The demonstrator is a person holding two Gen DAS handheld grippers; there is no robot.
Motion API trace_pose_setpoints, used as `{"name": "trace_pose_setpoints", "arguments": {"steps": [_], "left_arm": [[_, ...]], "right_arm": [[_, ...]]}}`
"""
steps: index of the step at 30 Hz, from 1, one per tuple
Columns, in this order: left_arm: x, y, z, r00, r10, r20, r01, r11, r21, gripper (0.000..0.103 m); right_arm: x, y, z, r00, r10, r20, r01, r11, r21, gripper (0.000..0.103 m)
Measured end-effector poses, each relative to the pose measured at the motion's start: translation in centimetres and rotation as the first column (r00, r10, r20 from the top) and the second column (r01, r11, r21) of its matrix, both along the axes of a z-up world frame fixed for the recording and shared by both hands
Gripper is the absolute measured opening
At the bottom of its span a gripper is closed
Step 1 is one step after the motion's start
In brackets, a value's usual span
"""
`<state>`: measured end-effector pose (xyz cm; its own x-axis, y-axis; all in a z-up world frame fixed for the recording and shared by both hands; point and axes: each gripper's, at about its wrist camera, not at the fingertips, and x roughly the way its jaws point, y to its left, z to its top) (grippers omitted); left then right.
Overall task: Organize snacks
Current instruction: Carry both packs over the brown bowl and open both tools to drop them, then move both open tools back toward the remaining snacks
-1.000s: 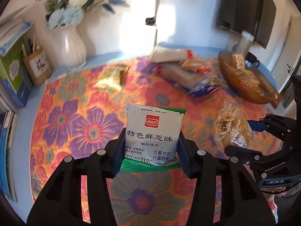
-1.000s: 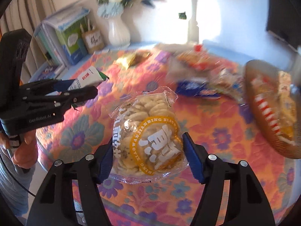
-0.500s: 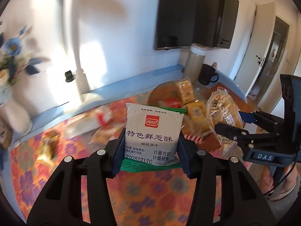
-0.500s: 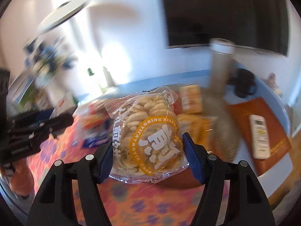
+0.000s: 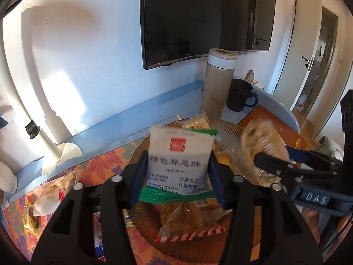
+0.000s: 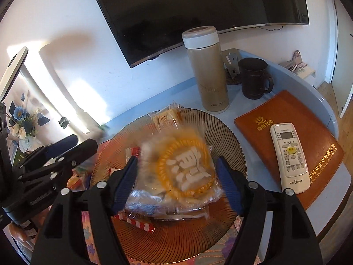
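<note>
My left gripper [image 5: 177, 172] is shut on a white snack packet [image 5: 178, 154] with a green edge, held upright over the brown ribbed plate [image 5: 227, 130]. In the right wrist view, my right gripper [image 6: 177, 176] hangs over the same plate [image 6: 231, 141]. A clear bag of round crackers [image 6: 183, 167] with a yellow ring label is blurred between its fingers, with a slim gap on each side. That bag [image 5: 260, 145] also blurs beside the right gripper [image 5: 271, 153] in the left wrist view. The left gripper [image 6: 83, 142] shows at the left edge.
Other wrapped snacks lie in the plate, among them a red-and-white striped packet [image 6: 136, 222]. Behind it stand a tall flask [image 6: 207, 70] and a dark mug [image 6: 253, 79]. A remote [image 6: 289, 156] rests on a brown folder [image 6: 260, 119]. More snacks [image 5: 50, 194] lie on the floral cloth.
Both grippers swung right from the floral cloth to above the plate, carrying their packets. The cracker bag, sharp and squeezed before, is now blurred and loose between the right fingers.
</note>
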<state>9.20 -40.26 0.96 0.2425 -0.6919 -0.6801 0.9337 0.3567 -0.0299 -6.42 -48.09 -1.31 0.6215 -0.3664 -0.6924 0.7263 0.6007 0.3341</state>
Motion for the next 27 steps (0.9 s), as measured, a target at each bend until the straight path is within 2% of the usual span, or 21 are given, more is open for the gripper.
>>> {"name": "trace_pose_setpoints", "arguments": {"steps": [1, 5, 11, 16, 23, 27], "left_arm": [[0.0, 0.2, 0.0, 1.0, 0.001, -0.005, -0.001, 1.0, -0.006, 0.074], [0.1, 1.4, 0.4, 1.0, -0.007, -0.011, 0.007, 1.0, -0.029, 0.074], [1.2, 6.0, 2.0, 0.998, 0.014, -0.055, -0.018, 0.997, -0.074, 0.074], [1.6, 10.9, 3.7, 0.999, 0.044, -0.019, -0.046, 0.993, -0.109, 0.074], [4.4, 19.5, 7.1, 0.989, 0.149, -0.001, -0.146, 0.969, -0.197, 0.074], [6.8, 26.3, 7.8, 0.963, 0.269, 0.027, -0.255, 0.936, -0.243, 0.074]], "right_arm": [[-0.3, 0.1, 0.2, 1.0, -0.001, 0.004, 0.001, 1.0, -0.001, 0.072], [-0.8, 1.0, 1.1, 1.0, 0.005, 0.018, -0.004, 1.0, -0.009, 0.072], [0.4, 4.4, 3.0, 0.998, 0.063, 0.02, -0.062, 0.997, -0.045, 0.072], [2.7, 8.6, 4.9, 0.99, 0.14, 0.002, -0.139, 0.985, -0.098, 0.072], [6.1, 13.3, 6.3, 0.97, 0.241, -0.009, -0.24, 0.962, -0.128, 0.072], [8.7, 16.3, 6.4, 0.952, 0.305, -0.035, -0.307, 0.94, -0.147, 0.072]]}}
